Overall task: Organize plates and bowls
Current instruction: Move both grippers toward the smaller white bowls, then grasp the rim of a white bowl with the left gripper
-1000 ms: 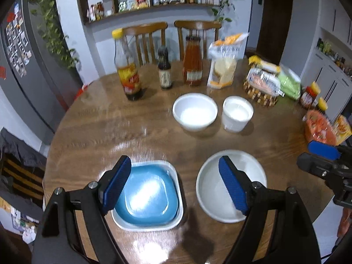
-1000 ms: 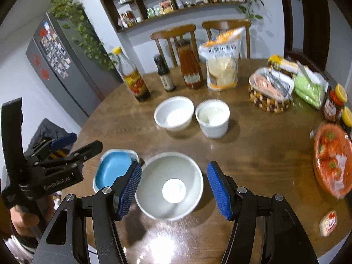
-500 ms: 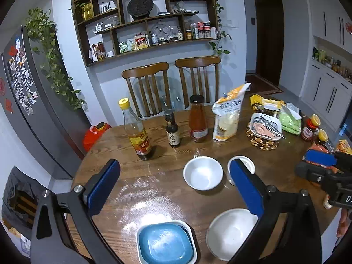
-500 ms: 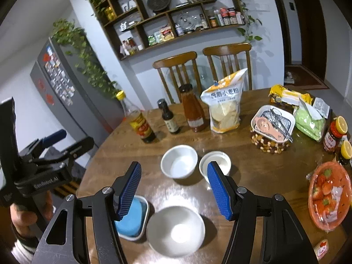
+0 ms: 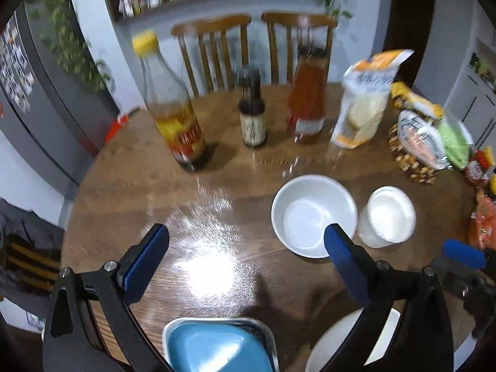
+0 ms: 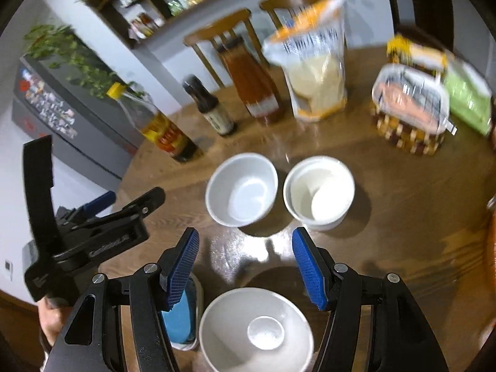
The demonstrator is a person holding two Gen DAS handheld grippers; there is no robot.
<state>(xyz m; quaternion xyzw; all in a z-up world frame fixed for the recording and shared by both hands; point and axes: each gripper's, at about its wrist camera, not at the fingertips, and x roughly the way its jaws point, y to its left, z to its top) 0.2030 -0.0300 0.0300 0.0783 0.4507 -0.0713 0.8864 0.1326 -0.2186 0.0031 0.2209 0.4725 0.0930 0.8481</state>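
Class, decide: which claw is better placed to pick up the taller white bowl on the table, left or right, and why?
Right, probably. The right claw is open and empty just short of the taller white bowl, while the left claw points mostly at bare table.

A: What are the grippers built like?
B: Black angular frames, silver screws at the joints. The right gripper (image 6: 245,265) and left gripper (image 5: 248,257) both carry ribbed blue fingers (image 6: 183,266).
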